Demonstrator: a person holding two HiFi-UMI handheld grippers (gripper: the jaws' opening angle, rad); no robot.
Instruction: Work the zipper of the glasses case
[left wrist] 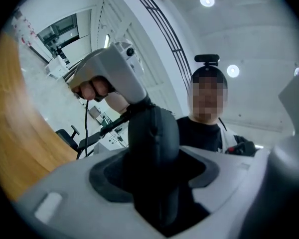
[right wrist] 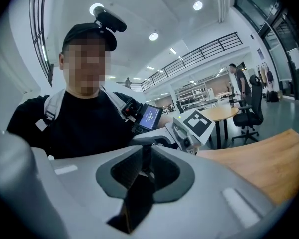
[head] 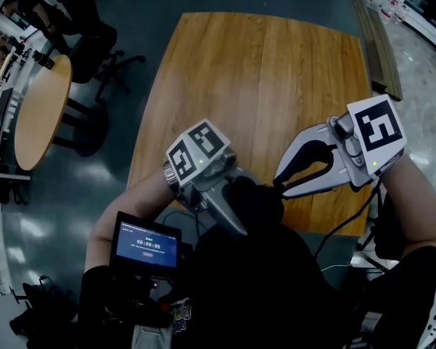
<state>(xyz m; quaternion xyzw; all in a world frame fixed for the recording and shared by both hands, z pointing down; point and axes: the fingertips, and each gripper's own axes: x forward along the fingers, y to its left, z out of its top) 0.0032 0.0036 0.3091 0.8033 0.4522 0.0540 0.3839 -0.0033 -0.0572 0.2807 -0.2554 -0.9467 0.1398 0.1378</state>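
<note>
Chest-mounted screen (head: 147, 244) sits nearest the body, low and left of the case (head: 256, 198). The case is black, held in the air close to the chest and just past the near edge of the table (head: 261, 71), not resting on it. Left gripper (left wrist: 157, 176) is clamped across the case body, with the case standing up out of the jaws. That looks like the anchor grip, so the case can't twist when the zip is pulled. Right gripper (head: 277, 186) comes in from the case's right. Its jaws are almost together on something thin and dark at the case's edge, which I read as the zipper pull (right wrist: 139, 176), though it's too small to be sure. Holding it this close to the body probably keeps the seam under the head camera. The zip is likely just engaged, and I can't tell how far it has run. Beyond the case the tabletop is bare wood. A round table (head: 40, 115) and a chair (head: 105, 57) sit well off to the case's left.
</note>
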